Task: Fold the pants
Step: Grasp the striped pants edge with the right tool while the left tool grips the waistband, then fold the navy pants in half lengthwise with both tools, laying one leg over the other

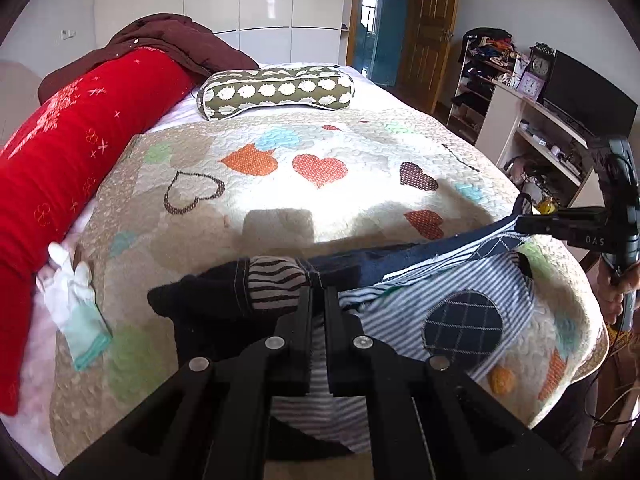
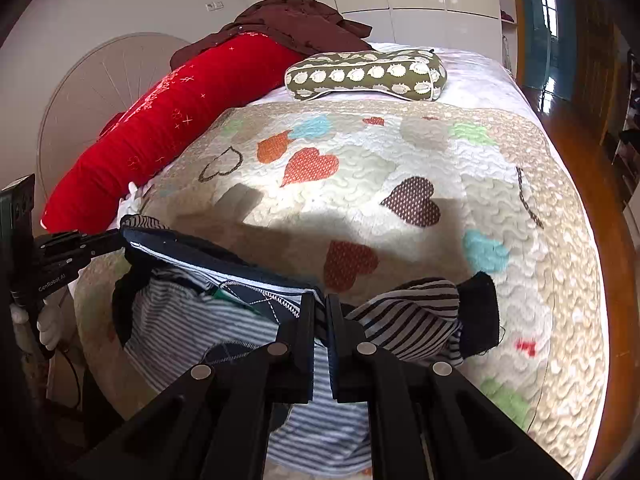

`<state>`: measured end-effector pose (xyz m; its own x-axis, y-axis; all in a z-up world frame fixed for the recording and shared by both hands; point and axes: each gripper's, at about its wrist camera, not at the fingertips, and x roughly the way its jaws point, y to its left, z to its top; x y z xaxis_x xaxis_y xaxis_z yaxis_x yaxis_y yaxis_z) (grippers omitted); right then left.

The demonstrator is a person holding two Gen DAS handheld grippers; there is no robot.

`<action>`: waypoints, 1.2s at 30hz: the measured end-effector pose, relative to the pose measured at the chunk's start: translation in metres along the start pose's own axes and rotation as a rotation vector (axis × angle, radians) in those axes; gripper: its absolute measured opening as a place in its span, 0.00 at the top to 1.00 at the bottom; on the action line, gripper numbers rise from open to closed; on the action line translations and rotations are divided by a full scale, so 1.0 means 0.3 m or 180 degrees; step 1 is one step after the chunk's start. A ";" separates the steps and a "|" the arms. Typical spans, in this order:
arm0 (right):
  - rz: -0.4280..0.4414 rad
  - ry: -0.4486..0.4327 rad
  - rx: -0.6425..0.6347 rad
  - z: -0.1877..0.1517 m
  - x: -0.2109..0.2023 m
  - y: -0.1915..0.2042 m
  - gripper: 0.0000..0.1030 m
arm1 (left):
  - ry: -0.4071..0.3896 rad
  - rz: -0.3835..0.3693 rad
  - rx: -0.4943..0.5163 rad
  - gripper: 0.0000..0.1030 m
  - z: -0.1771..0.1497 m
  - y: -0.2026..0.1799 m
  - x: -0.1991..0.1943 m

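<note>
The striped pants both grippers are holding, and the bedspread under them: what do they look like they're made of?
The pants look like soft matte knit, probably cotton jersey: fine stripes, limp draping, a stitched-on plaid patch. Both the left gripper and right gripper pinch bunched fabric easily. The bedspread looks like quilted cotton: puffy wavy stitching, appliqué hearts, no sheen. The exact fibre of either can't be told.

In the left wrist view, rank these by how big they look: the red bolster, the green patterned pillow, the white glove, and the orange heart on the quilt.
Largest to smallest:
1. red bolster
2. green patterned pillow
3. white glove
4. orange heart

The glove and heart look close; the glove lies nearer the camera, so that ranking is unsure.
</note>
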<state>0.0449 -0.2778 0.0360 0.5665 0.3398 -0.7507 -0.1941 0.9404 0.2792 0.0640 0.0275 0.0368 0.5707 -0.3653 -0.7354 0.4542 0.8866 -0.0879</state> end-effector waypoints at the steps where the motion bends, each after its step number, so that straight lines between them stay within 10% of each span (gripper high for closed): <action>1: 0.0022 0.0009 0.0014 -0.043 -0.011 0.012 0.94 | 0.0005 -0.0014 -0.0055 0.95 -0.038 -0.005 -0.009; 13: 0.0230 0.0024 0.0840 -0.392 -0.059 -0.073 0.92 | 0.0379 -0.0047 -0.0571 1.00 -0.355 0.008 -0.026; 15: 0.0089 -0.0126 0.0839 -0.379 -0.118 -0.093 0.87 | 0.0239 -0.0119 -0.0543 1.00 -0.348 -0.001 -0.091; 17: -0.0027 -0.0290 0.0892 -0.361 -0.164 -0.122 0.61 | 0.0093 -0.0196 -0.0567 0.99 -0.319 -0.002 -0.141; 22: -0.0055 -0.0466 0.1045 -0.332 -0.171 -0.144 0.61 | -0.0031 -0.0099 -0.0686 0.65 -0.209 0.018 -0.094; 30: -0.0101 -0.0231 0.1358 -0.367 0.004 -0.174 0.62 | 0.0502 0.0310 -0.1162 0.65 -0.258 0.123 0.189; 36: 0.0085 -0.0366 0.1592 -0.392 -0.030 -0.214 0.61 | 0.0417 0.0543 -0.0744 0.64 -0.229 0.043 0.121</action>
<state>-0.0419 -0.3398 -0.0455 0.6565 0.3337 -0.6765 0.1811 0.8009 0.5708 0.0436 0.0451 -0.0372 0.5252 -0.1795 -0.8318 0.1814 0.9786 -0.0967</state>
